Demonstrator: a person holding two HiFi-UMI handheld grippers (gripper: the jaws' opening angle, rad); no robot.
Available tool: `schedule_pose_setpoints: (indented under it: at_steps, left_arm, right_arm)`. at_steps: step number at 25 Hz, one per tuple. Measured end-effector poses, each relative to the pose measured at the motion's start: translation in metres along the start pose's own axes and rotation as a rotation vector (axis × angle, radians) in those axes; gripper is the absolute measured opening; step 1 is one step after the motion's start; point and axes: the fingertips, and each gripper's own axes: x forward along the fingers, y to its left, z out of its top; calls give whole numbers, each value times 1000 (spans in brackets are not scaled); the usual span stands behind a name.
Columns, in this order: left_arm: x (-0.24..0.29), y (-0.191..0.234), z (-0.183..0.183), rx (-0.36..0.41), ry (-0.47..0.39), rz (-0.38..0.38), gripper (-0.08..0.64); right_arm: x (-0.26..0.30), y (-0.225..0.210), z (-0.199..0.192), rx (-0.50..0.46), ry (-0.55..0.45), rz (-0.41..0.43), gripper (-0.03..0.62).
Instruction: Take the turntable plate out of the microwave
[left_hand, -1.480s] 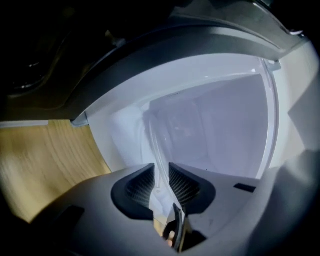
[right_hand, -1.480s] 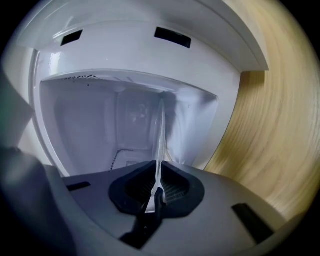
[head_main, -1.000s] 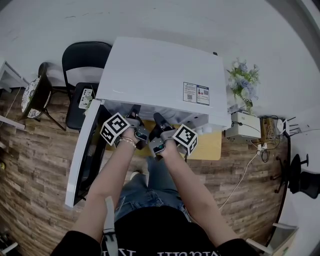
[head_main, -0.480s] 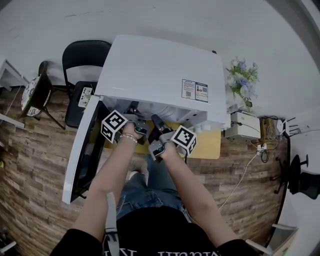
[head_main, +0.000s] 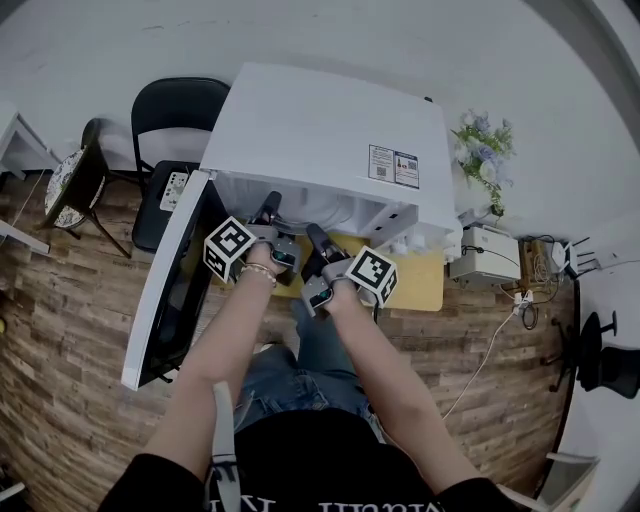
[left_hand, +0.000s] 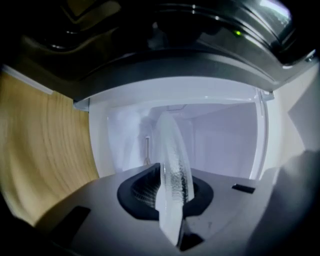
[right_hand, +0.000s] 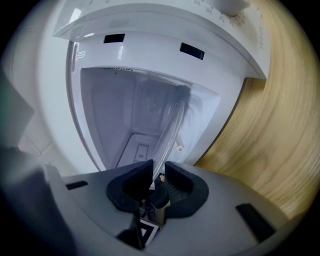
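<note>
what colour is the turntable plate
The glass turntable plate is clear and colourless, with a fine dimpled texture; the left gripper view shows it best.

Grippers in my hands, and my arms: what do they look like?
The left claw and right claw each have a grey body, black ridged pads and a white cube with black square markers. The arms are bare below short black sleeves; a bracelet circles the left wrist. The right claw is opening its jaws, with the turntable plate rim between them.
</note>
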Motion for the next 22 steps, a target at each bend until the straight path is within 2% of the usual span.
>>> schedule_pose_setpoints:
  at_steps: [7,12,22]
  left_arm:
    - [-25,-4,-2,7,15,-40,35]
    - [-40,-14,-12,-1,54,-95,35]
    - [-72,-39,-23,-41,121,-157,35]
  right_arm:
    - [-14,1,-17,-45,18,18,93]
    - [-26,-4,2,-15,-76,14,79]
    - [-24,12,33,-128,-93,7,100]
